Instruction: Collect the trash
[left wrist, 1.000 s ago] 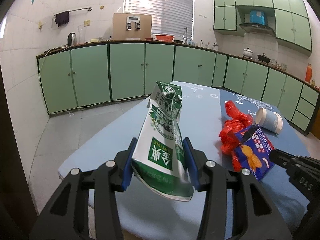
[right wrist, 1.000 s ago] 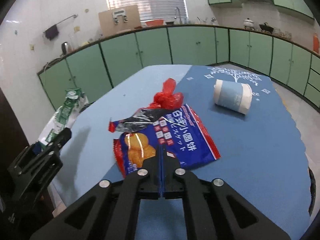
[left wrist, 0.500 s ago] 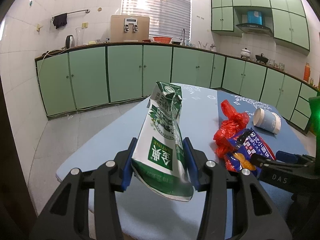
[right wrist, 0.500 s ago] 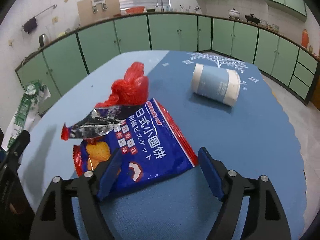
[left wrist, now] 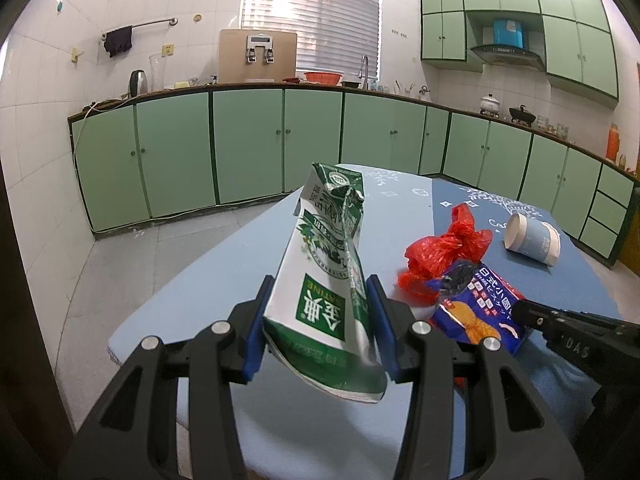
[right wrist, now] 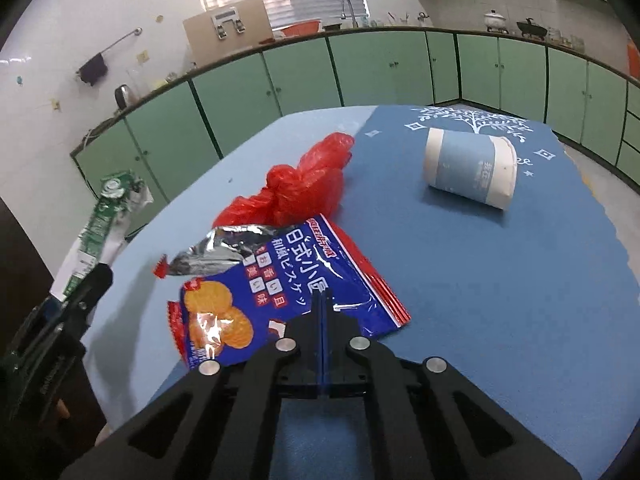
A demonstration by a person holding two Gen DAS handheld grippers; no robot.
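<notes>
My left gripper [left wrist: 320, 320] is shut on a crushed green and white milk carton [left wrist: 328, 264] and holds it above the table's near left edge; the carton also shows in the right wrist view [right wrist: 100, 236]. My right gripper [right wrist: 322, 312] is shut on the near edge of a blue snack bag [right wrist: 276, 284], which lies on the blue tablecloth [right wrist: 500, 300]. The bag also shows in the left wrist view [left wrist: 476, 304]. A crumpled red plastic bag [right wrist: 304, 184] lies just behind the snack bag. A paper cup [right wrist: 468, 168] lies on its side farther right.
Green kitchen cabinets [left wrist: 248, 144] run along the back and right walls beyond a strip of grey floor [left wrist: 132, 256]. The table's scalloped right edge [right wrist: 624, 248] drops to the floor. The left gripper's body [right wrist: 52, 328] sits at the table's left side.
My right gripper, open around the snack bag half a second ago, has shut on the bag's near edge. My left gripper still holds the carton, nearly still.
</notes>
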